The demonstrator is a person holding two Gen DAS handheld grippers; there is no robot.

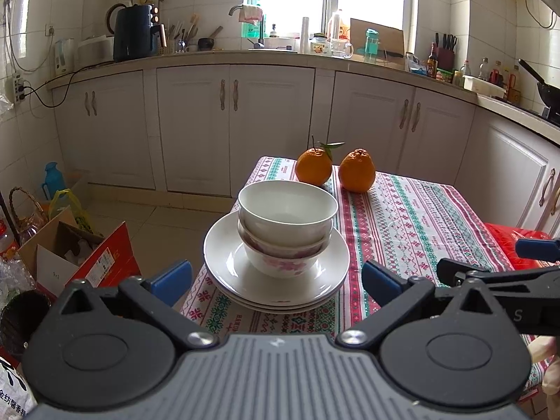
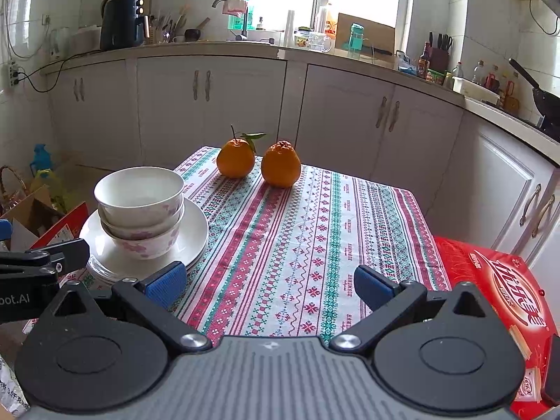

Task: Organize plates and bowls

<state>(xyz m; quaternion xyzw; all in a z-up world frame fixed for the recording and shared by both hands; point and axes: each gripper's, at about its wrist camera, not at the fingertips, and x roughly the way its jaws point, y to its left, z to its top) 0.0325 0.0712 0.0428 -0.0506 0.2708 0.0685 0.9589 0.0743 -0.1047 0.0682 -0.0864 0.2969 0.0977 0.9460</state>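
My left gripper [image 1: 276,280] has its blue pads spread wide apart and holds nothing. Straight ahead of it, just beyond the pads, sits the stack: two bowls [image 1: 286,225] nested one in the other, standing on a pile of white plates [image 1: 224,262] at the near left corner of the patterned tablecloth [image 1: 402,217].

I judge the crockery glazed, stiff, slippery and breakable, and the whole stack heavy. The plates overhang the cloth's edge slightly, so a nudge could tip them. The upper bowl's rim looks like the safest grip, one pad inside, one outside.

My right gripper [image 2: 269,281] is likewise spread open and empty, over bare cloth. The stack lies ahead and to its left, near the left pad.

The left view shows the plates as several stacked rims and a floor box below. The right view shows the bowls' pink flower print, two oranges [image 2: 259,162] far ahead, and a red box [image 2: 497,287] to the right.
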